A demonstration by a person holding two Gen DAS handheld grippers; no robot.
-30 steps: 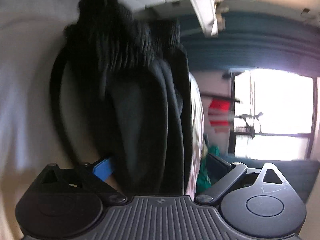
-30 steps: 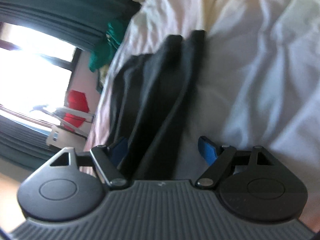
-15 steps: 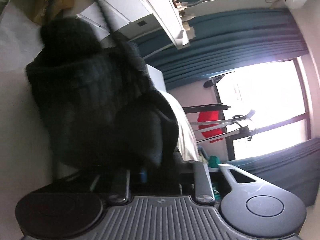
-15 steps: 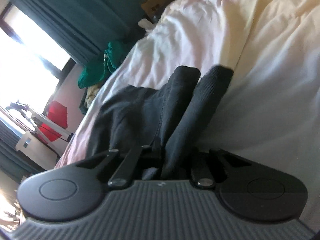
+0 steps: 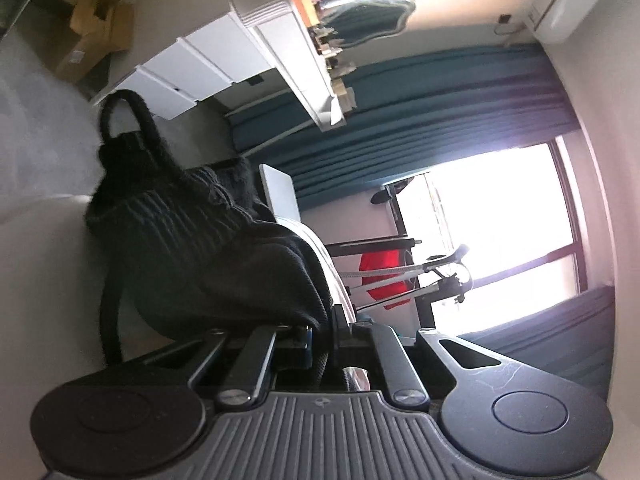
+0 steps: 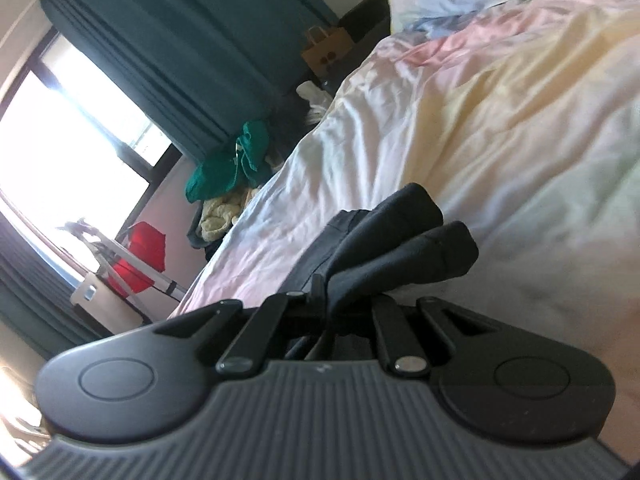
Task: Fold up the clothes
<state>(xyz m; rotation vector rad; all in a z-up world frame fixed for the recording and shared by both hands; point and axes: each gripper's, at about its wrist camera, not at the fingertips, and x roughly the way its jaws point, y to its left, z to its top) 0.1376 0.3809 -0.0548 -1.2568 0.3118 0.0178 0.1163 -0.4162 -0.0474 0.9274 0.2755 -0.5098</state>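
Black garment (image 5: 208, 264), a ribbed knit, is shown clamped at two places: in the left wrist view the left gripper (image 5: 320, 340) is closed on a bunched edge, and in the right wrist view the right gripper (image 6: 324, 300) is closed on another fold of the same garment (image 6: 400, 240). One second earlier both pairs of fingers stood apart with blue pads exposed around the cloth; half a second earlier they were drawn together, and now the cloth is raised, its rolled ends hanging just above the bed sheet (image 6: 500, 120). Both grips are thus judged secure, and the garment is ready to be carried over into a fold. A loop of black cord (image 5: 128, 108) is seen projecting from the knit. Beyond lie teal curtains (image 6: 180, 60), a bright window (image 5: 500, 220) and a brown paper bag (image 6: 326, 50). No brand, label or writing is legible in either view.
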